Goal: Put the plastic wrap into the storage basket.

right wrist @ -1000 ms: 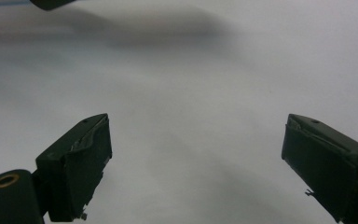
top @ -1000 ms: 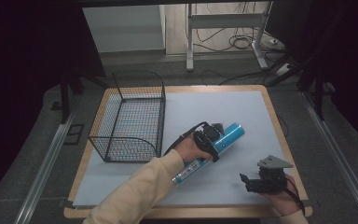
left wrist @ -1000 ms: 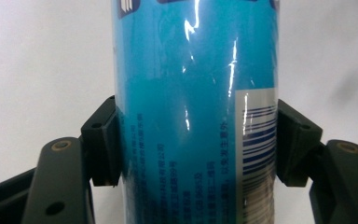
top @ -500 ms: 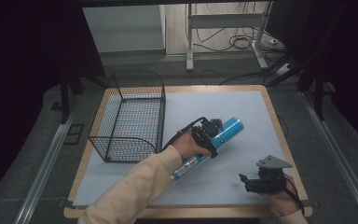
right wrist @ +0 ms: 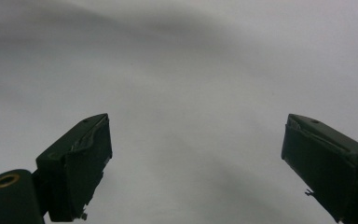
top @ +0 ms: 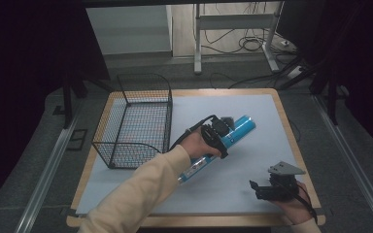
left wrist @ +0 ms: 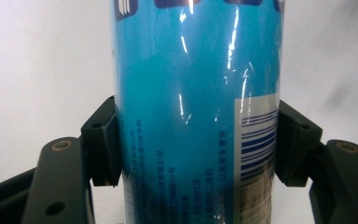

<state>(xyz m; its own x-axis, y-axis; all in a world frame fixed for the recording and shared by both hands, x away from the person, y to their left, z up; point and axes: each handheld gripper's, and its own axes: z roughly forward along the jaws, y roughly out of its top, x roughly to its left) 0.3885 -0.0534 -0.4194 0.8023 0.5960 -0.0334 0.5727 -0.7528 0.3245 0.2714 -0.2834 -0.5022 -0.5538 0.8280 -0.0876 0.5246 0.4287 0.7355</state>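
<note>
Clenching around the middle of a long blue plastic-wrapped cylindrical tube (top: 219, 144) with the left gripper (top: 217, 137), one black jaw pressing on each side of the glossy wrap, as seen close up in the left gripper view (left wrist: 193, 116). Lying with its long axis running diagonally, one end pointing up and away beyond the gripper, the other trailing back under the cream sleeve (top: 141, 191). Possibly lifting just clear of the pale grey table (top: 252, 111) rather than resting on it, though contact being hard to judge from above. Standing just to the left of this gripper, well within its reach: a black wire mesh basket (top: 136, 121), open at the top, its nearer wall closest to the tube's lower end. Holding the right gripper (top: 267, 189) far off, low by the near table edge, jaws spread wide and grasping nothing, only bare table between them (right wrist: 196, 154). Being nearer both tube and basket, the left hand looking best placed for a leftward swing, tube length likely needing aligning with the basket's longer side.
</note>
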